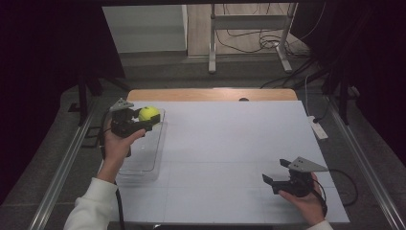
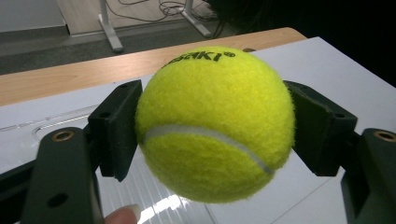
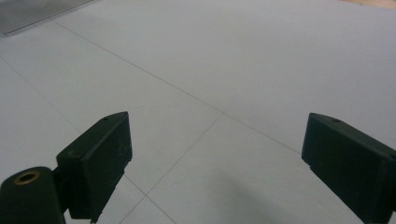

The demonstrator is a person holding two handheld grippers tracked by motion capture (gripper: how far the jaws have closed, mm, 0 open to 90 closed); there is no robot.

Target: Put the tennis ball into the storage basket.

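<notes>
A yellow-green tennis ball [image 1: 149, 113] [image 2: 214, 122] is held between the two black jaws of my left gripper [image 1: 149, 120] [image 2: 212, 128], which is shut on it above the far end of a clear plastic tray [image 1: 143, 165]. Both pads press on the ball's sides. At the table's near right, my right gripper [image 1: 275, 172] [image 3: 217, 158] hovers low over the white board with its jaws wide open and nothing between them.
A white board [image 1: 230, 158] covers most of the wooden table [image 1: 210, 94]. A white power strip [image 1: 318, 127] lies off the right edge. Metal stand legs [image 1: 213, 43] and cables are on the floor beyond the table.
</notes>
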